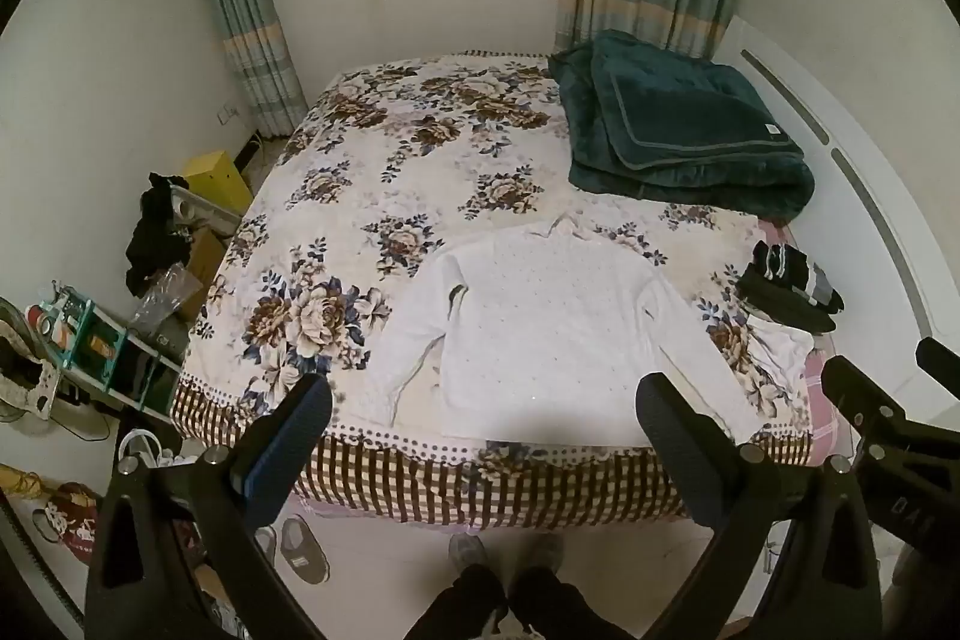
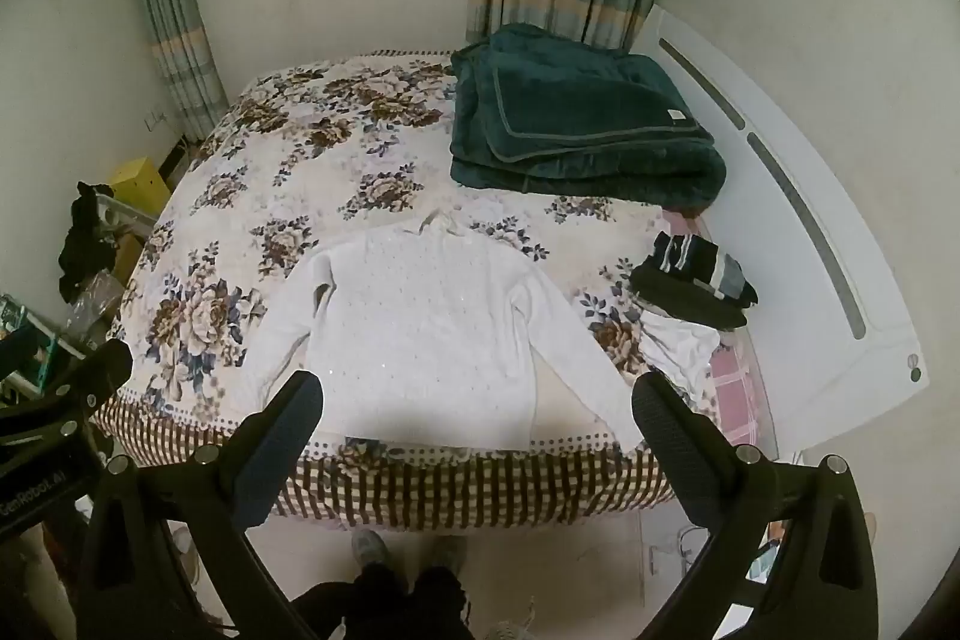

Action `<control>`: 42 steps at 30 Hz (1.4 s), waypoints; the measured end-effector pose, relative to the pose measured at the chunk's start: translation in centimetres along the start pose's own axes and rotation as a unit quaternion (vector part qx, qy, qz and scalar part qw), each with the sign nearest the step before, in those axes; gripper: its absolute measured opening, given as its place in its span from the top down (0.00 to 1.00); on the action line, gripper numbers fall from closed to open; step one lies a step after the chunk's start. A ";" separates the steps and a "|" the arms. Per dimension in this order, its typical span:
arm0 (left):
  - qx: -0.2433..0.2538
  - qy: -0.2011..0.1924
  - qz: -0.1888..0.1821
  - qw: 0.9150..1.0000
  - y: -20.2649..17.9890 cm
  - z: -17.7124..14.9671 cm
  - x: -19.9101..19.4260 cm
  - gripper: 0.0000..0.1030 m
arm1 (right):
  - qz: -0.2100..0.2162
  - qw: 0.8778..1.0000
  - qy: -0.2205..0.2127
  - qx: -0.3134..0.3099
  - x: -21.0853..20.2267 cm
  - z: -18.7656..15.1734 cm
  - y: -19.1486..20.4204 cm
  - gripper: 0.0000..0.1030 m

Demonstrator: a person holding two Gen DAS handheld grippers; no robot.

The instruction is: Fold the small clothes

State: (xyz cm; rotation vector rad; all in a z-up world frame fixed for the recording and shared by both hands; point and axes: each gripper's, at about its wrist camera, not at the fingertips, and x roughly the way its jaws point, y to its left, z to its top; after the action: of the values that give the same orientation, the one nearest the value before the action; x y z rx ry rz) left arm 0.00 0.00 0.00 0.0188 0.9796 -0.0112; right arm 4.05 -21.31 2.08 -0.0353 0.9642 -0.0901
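Left of the bed (image 1: 336, 148) stood cluttered teal shelves (image 1: 90, 340) w/ a yellow box (image 1: 216, 178) behind – nothing lay between the claws and the garment. The white sweater (image 1: 540, 328) lay flat, sleeves spread, near the bed's front edge. Left gripper (image 1: 486, 400) and right gripper (image 2: 477, 400) both hung above that edge, jaws spread wide, holding nothing. Further right: green blanket (image 2: 576, 124), dark folded clothes (image 2: 696, 286). Writing on the left gripper's body read approx. "GenRobot.AI".
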 end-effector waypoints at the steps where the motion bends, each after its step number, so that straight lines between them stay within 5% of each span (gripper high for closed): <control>1: -0.001 -0.001 -0.002 1.000 0.0 0.0 0.0 0.00 | 0.000 1.000 0.000 0.000 0.0 0.0 0.0 0.00; 42: -0.005 -0.013 -0.008 1.000 -0.3 0.9 -0.7 0.00 | 0.005 1.000 -0.017 0.001 -2.0 1.0 -0.1 0.00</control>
State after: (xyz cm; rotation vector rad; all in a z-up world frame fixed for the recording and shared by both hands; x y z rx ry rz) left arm 0.35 -0.27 1.05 0.0019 0.9540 -0.0216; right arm 3.74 -21.20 4.27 -0.0297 0.9305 -0.0813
